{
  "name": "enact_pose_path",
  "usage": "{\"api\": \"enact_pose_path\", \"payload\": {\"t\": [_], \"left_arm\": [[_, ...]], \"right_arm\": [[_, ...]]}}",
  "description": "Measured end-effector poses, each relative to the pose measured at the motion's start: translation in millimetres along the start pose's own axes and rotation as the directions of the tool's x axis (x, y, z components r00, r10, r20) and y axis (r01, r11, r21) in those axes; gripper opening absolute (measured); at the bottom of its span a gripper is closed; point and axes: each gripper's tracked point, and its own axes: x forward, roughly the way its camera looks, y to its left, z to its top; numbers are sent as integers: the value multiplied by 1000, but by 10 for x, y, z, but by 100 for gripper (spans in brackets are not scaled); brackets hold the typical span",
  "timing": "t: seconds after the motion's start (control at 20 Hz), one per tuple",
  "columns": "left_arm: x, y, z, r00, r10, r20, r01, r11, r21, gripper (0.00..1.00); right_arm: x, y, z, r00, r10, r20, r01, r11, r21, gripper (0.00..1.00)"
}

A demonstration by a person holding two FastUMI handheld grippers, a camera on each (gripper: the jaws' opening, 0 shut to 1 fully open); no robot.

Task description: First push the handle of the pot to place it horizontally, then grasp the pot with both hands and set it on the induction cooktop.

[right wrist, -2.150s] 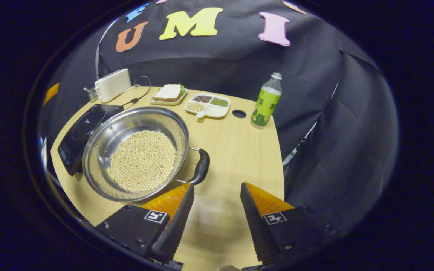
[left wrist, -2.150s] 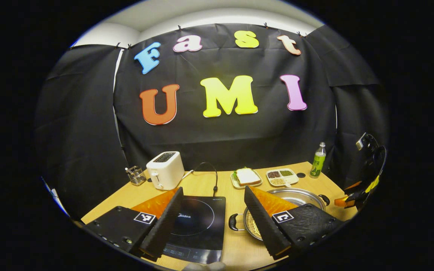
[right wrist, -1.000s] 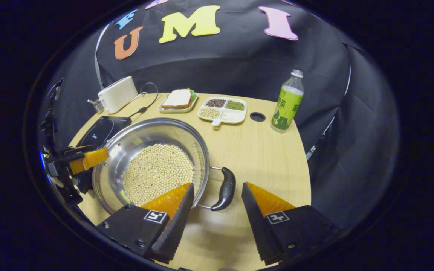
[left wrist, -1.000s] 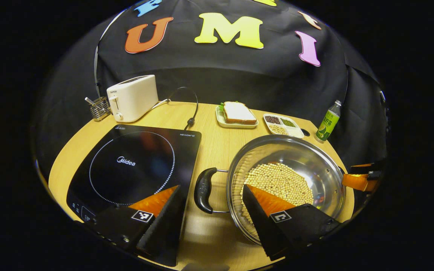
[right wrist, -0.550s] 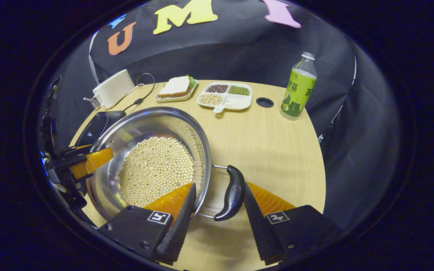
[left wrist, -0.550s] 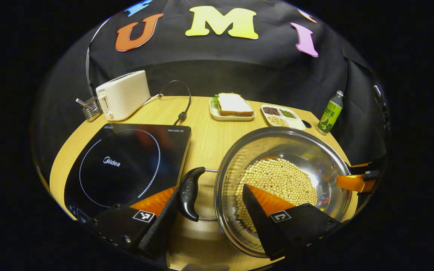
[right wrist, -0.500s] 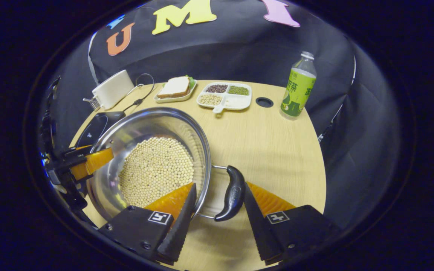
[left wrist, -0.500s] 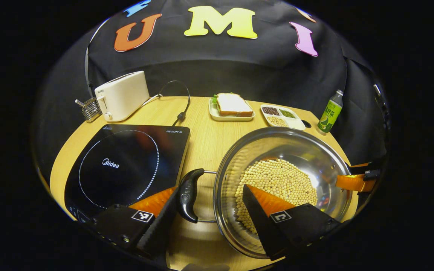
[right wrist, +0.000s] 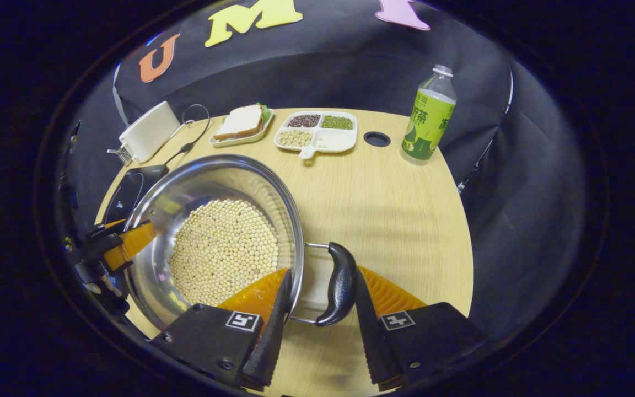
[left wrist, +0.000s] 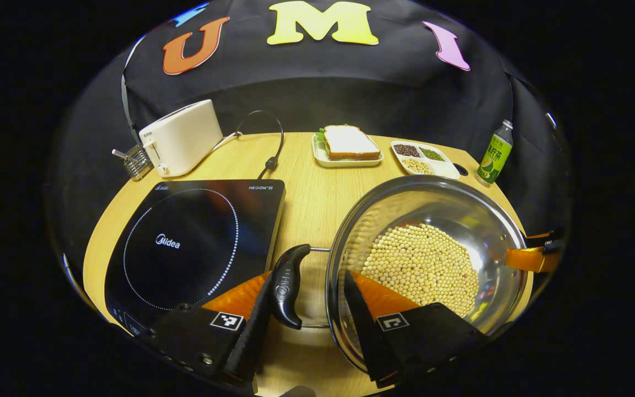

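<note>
The pot [left wrist: 428, 264] of beans sits on the worktop [left wrist: 306, 198] at lower right of the left gripper view, beside the induction cooktop [left wrist: 196, 242]. Both the left gripper [left wrist: 303, 309] and right gripper [right wrist: 320, 309] straddle a black handle [right wrist: 339, 284], fingers apart, not clamped.

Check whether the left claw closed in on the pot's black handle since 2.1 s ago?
Yes. The left claw came forward and now straddles the black handle beside the black induction cooktop.
</note>
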Motion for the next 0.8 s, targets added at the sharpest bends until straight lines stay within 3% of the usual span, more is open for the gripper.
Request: {"api": "enact_pose_path", "payload": {"t": [0.2, 0.25, 0.3, 0.35, 0.45, 0.5, 0.8], "left_arm": [[-19, -12, -3, 999, -14, -32, 12, 998, -55, 65], [-10, -7, -3, 999, -13, -32, 11, 999, -52, 53], [-22, -15, -7, 999, -15, -36, 13, 999, -49, 72], [-31, -17, -8, 999, -16, -41, 14, 999, -47, 48], [-47, -28, 0, 999, -21, -41, 19, 999, -45, 67], [-67, -26, 10, 999, -22, -32, 21, 999, -41, 57], [-284, 6, 136, 999, -40, 4, 40, 999, -23, 57]], "right_arm": [[-6, 5, 10, 1000, -13, -3, 13, 1000, 9, 59], [-9, 10, 18, 1000, -12, -1, 12, 1000, 8, 57], [-10, 2, 12, 1000, -14, -1, 14, 1000, 12, 55], [-17, 3, -2, 1000, -14, -3, 14, 1000, 18, 56], [-42, 5, -30, 1000, -10, -10, 11, 1000, 23, 53], [-80, 4, -33, 1000, -12, -3, 12, 1000, 25, 53], [-362, 82, 19, 999, -30, 34, 30, 999, 28, 53]]}}
